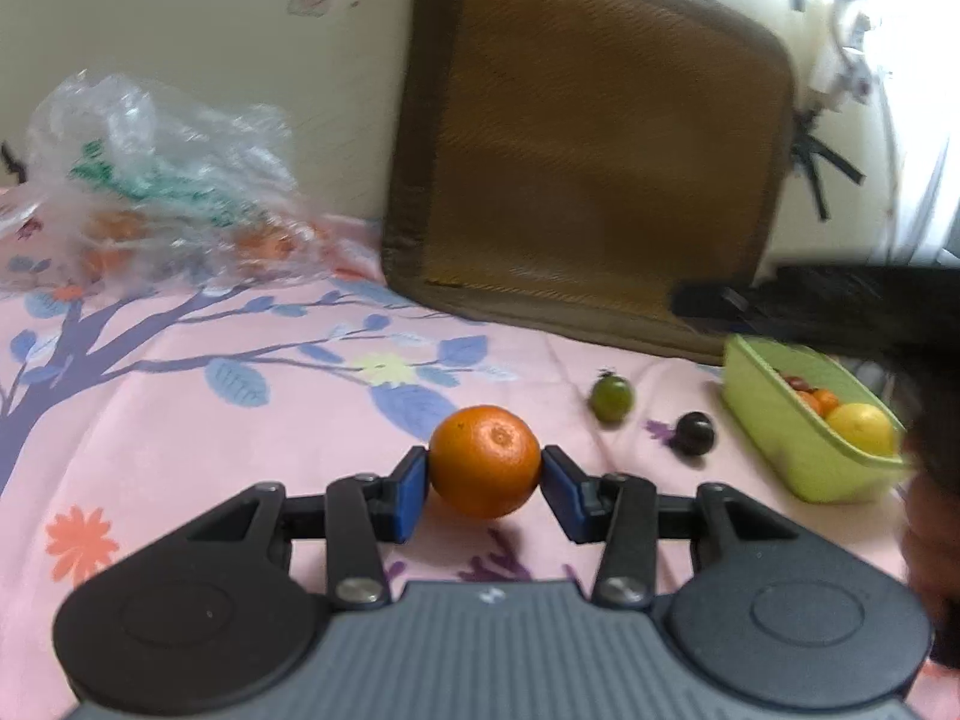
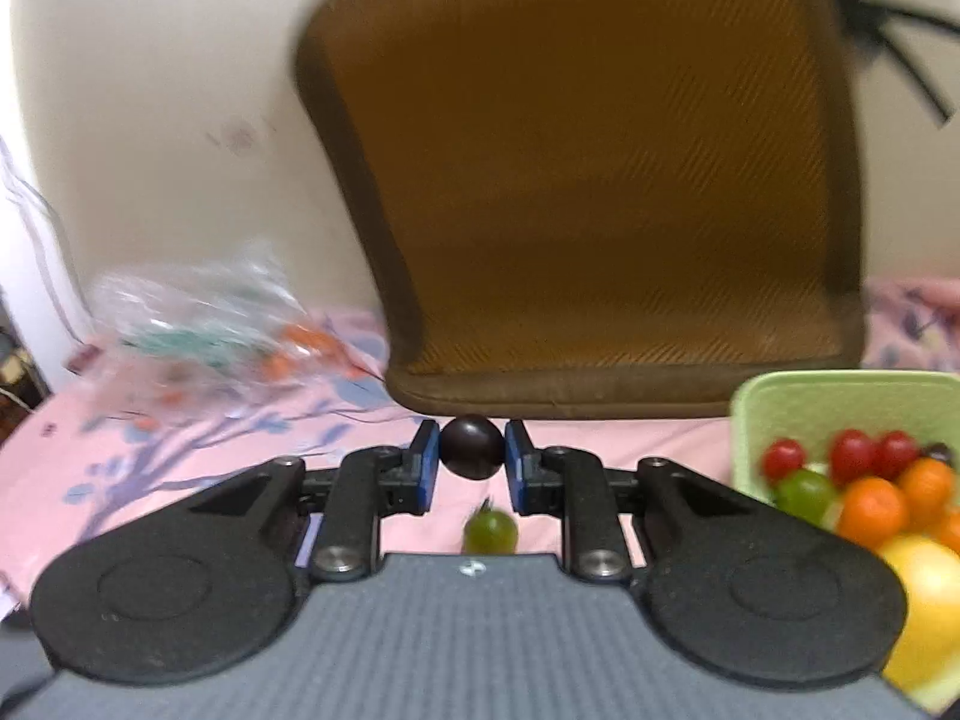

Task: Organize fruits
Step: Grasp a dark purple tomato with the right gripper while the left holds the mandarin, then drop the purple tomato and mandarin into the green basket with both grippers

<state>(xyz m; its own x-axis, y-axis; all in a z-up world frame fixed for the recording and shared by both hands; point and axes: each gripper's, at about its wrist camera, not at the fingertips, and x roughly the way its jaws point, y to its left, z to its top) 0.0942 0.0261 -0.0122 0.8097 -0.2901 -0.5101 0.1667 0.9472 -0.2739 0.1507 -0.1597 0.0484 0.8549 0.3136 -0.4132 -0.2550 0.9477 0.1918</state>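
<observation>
In the left wrist view, the left gripper [image 1: 485, 480] pinched an orange [image 1: 485, 461] between its blue pads, just above the pink floral sheet [image 1: 180, 420]. A green tomato [image 1: 612, 398] and a dark round fruit [image 1: 696, 433] appeared beyond it near the green basket [image 1: 774, 432], which held a lemon [image 1: 861, 427]. In the right wrist view, the right gripper [image 2: 471, 456] was clamped on the dark round fruit in front of the brown cushion [image 2: 600, 180]. The green tomato lay below the fingers; the green basket, at right, held mixed fruit.
</observation>
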